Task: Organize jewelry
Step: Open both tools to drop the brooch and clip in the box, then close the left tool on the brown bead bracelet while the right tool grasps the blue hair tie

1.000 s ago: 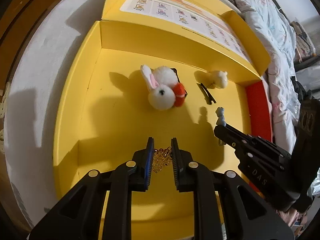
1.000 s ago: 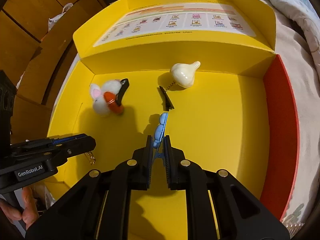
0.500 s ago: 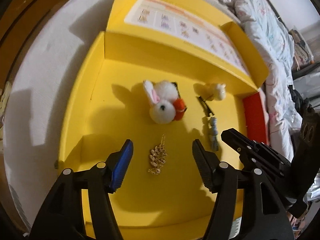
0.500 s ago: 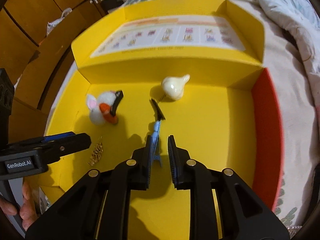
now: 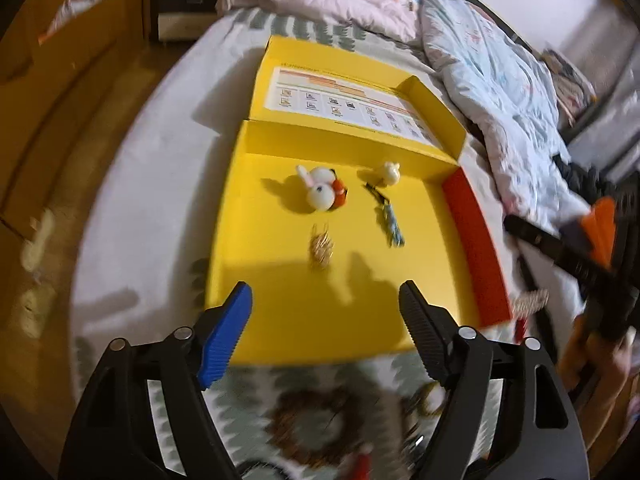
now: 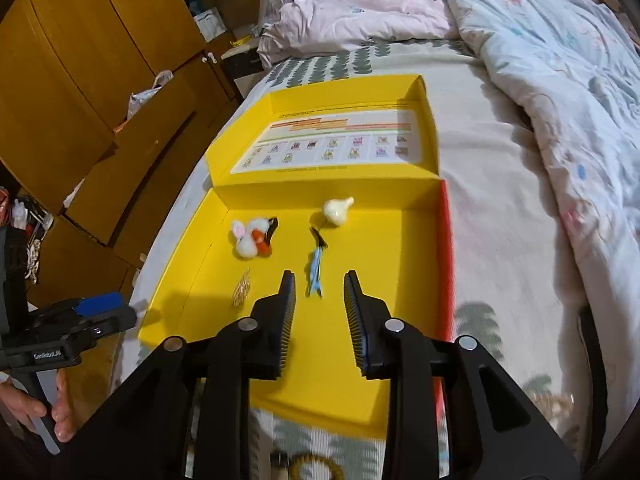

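A yellow box [image 5: 280, 320] [image 6: 400, 264] lies open on the bed. In it lie a white bunny pompom clip [image 5: 322, 192] [image 6: 250, 238], a gold earring [image 5: 322, 248] [image 6: 241, 293], a blue hair clip [image 5: 394, 232] [image 6: 315, 272] and a cream charm [image 5: 389, 173] [image 6: 337, 210]. My left gripper [image 5: 325, 312] is open and empty above the box's near edge. My right gripper [image 6: 319, 300] is open and empty just behind the blue clip; it also shows at the right of the left wrist view [image 5: 560, 248].
The box lid [image 6: 332, 144] with a printed sheet lies flat behind the box. A crumpled duvet [image 6: 560, 80] covers the bed at the right. More jewelry, blurred, lies on the sheet before the box [image 5: 312, 424]. Wooden cabinets [image 6: 80, 80] stand at the left.
Both grippers have let go and pulled back and up from the box. The gold earring and the blue clip now lie on the box floor. The right jaws have opened.
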Action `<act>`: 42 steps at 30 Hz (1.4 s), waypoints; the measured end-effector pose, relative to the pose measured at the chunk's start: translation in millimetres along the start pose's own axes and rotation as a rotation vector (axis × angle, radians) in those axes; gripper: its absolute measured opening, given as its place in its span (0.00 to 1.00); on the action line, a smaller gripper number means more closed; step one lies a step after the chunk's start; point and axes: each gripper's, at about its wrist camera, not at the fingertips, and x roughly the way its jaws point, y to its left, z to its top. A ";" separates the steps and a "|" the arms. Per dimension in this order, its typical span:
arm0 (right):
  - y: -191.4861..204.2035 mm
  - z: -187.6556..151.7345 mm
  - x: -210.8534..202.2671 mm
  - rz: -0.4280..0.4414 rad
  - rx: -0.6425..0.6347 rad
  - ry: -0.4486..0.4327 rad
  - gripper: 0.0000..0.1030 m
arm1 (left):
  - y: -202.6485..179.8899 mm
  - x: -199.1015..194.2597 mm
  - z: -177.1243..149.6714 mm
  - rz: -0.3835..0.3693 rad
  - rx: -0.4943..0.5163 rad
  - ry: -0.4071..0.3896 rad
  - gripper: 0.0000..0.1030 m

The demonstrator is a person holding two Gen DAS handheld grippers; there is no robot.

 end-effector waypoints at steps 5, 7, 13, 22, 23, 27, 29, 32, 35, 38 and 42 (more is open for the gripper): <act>3.0 -32.6 -28.1 -0.084 -0.045 0.016 0.39 | 12.8 -16.4 -33.8 0.071 0.017 -0.023 0.73; -0.3 -46.5 -39.6 -0.109 -0.049 0.018 0.44 | 18.2 -16.7 -45.8 0.080 0.013 -0.001 0.73; -31.2 -90.5 -65.2 -0.126 -0.007 0.044 0.59 | 18.7 -14.7 -77.0 0.068 0.018 0.040 0.73; -71.0 -144.3 -40.8 -0.231 0.049 0.234 0.59 | 17.3 30.3 -103.3 0.138 0.023 0.151 0.73; -73.1 -146.4 -36.1 -0.239 0.052 0.248 0.59 | 17.1 32.2 -103.4 0.138 0.024 0.156 0.73; -82.1 -148.7 -25.9 -0.253 0.073 0.275 0.59 | 16.4 42.7 -104.8 0.175 0.026 0.175 0.73; -82.2 -149.7 -20.5 -0.258 0.072 0.292 0.59 | 16.6 50.3 -107.4 0.198 0.031 0.197 0.73; -82.9 -151.8 -13.7 -0.273 0.059 0.308 0.56 | 16.8 59.9 -110.4 0.208 0.029 0.229 0.73; -84.6 -153.0 -7.1 -0.276 0.059 0.319 0.54 | 15.0 68.2 -113.5 0.210 0.032 0.253 0.73; -89.2 -154.1 -2.5 -0.292 0.060 0.329 0.53 | 11.3 70.6 -115.5 0.219 0.046 0.256 0.73; -89.9 -152.8 1.1 -0.277 0.067 0.327 0.47 | 6.4 73.5 -117.1 0.225 0.061 0.259 0.73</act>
